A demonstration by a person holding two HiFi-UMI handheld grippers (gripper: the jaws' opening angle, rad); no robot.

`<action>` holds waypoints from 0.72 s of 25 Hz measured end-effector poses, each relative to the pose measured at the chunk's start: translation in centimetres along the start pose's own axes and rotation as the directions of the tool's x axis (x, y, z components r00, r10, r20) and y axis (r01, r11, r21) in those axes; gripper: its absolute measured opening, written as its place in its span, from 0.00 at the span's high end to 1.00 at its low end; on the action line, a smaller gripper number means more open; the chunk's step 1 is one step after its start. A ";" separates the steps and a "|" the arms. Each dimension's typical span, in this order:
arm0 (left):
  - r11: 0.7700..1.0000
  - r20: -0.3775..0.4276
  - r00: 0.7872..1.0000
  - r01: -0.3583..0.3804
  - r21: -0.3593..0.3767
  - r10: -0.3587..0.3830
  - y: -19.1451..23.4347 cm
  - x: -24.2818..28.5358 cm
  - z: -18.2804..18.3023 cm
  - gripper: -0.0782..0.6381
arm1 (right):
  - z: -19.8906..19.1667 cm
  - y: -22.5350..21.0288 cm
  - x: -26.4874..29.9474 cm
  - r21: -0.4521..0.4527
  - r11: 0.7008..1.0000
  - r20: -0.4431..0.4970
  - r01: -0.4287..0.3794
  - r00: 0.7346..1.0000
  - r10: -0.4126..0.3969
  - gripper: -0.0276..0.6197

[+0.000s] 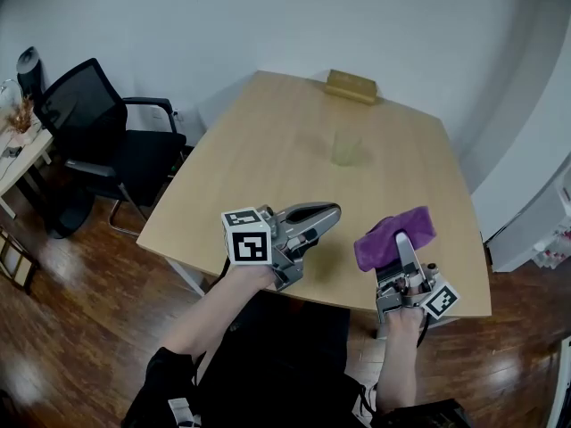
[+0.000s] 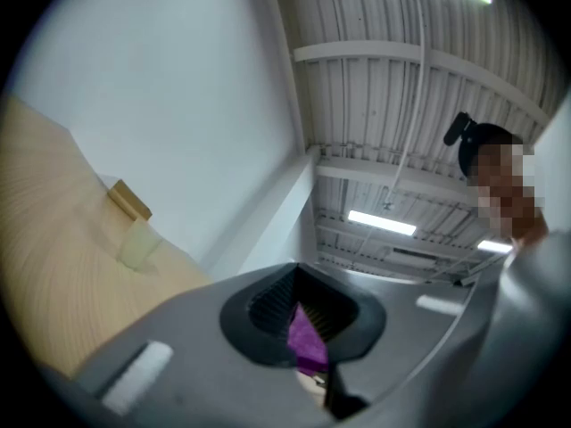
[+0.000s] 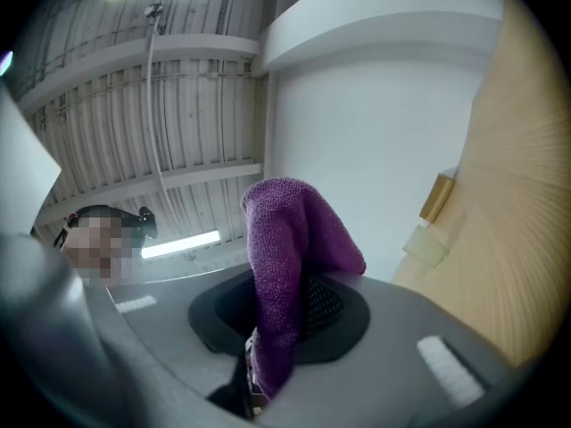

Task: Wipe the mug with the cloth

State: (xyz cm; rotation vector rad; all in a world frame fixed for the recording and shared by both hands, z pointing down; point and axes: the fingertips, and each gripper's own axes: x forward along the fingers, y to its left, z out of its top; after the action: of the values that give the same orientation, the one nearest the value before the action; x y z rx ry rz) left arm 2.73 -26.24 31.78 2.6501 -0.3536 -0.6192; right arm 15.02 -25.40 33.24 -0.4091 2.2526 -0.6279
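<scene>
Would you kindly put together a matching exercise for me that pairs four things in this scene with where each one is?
Things:
1. purple cloth
2. pale mug
3. tan box
4. black chair

Places:
A. at the far edge of the table
B. on the floor, left of the table
C. clamped between the jaws of the right gripper
D. standing near the table's middle

Pairs: 1-C, 2-D, 3-A, 4-B.
</scene>
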 end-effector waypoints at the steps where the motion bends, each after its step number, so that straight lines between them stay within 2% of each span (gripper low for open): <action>1: 1.000 -0.005 1.000 0.001 -0.003 -0.001 0.8 0.2 0.0 0.89 | 0.0 -0.6 0.3 0.005 1.000 -0.003 0.005 1.000 -0.005 0.86; 6: 1.000 -0.044 0.999 0.003 0.017 -0.003 3.7 1.3 0.6 0.89 | 0.2 -3.4 1.6 0.021 0.999 -0.023 0.031 0.999 -0.031 0.86; 8: 0.997 -0.089 0.996 -0.005 0.073 0.011 4.8 2.0 1.0 0.89 | 0.5 -4.3 2.3 0.015 0.999 -0.038 0.037 0.999 -0.036 0.86; 10: 0.983 -0.167 0.984 -0.030 0.183 0.062 6.8 2.9 1.2 0.89 | 1.0 -5.5 3.2 0.009 0.999 -0.056 0.048 0.997 -0.047 0.86; 12: 0.946 -0.241 0.959 -0.069 0.317 0.150 9.9 3.8 1.5 0.88 | 1.4 -6.6 4.0 0.007 0.998 -0.075 0.058 0.996 -0.057 0.86; 13: 0.921 -0.269 0.942 -0.086 0.381 0.200 11.7 4.2 1.7 0.88 | 1.5 -7.2 4.4 0.006 0.998 -0.084 0.062 0.995 -0.061 0.86; 14: 0.892 -0.296 0.923 -0.098 0.442 0.248 13.5 4.7 1.8 0.83 | 1.6 -7.6 4.7 0.007 0.998 -0.092 0.066 0.994 -0.065 0.86; 16: 0.826 -0.351 0.874 -0.095 0.556 0.337 17.1 5.6 1.9 0.73 | 1.7 -8.5 5.3 0.009 0.997 -0.104 0.074 0.992 -0.072 0.86; 18: 0.764 -0.401 0.819 -0.069 0.642 0.410 20.4 6.6 1.6 0.68 | 1.8 -9.3 5.5 0.014 0.997 -0.108 0.079 0.991 -0.077 0.86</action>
State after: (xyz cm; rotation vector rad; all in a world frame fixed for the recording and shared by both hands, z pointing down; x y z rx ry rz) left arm 4.60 -47.05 36.78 3.1247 -0.8380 0.4002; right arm 13.53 -36.21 34.08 -0.4660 2.3397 -0.7265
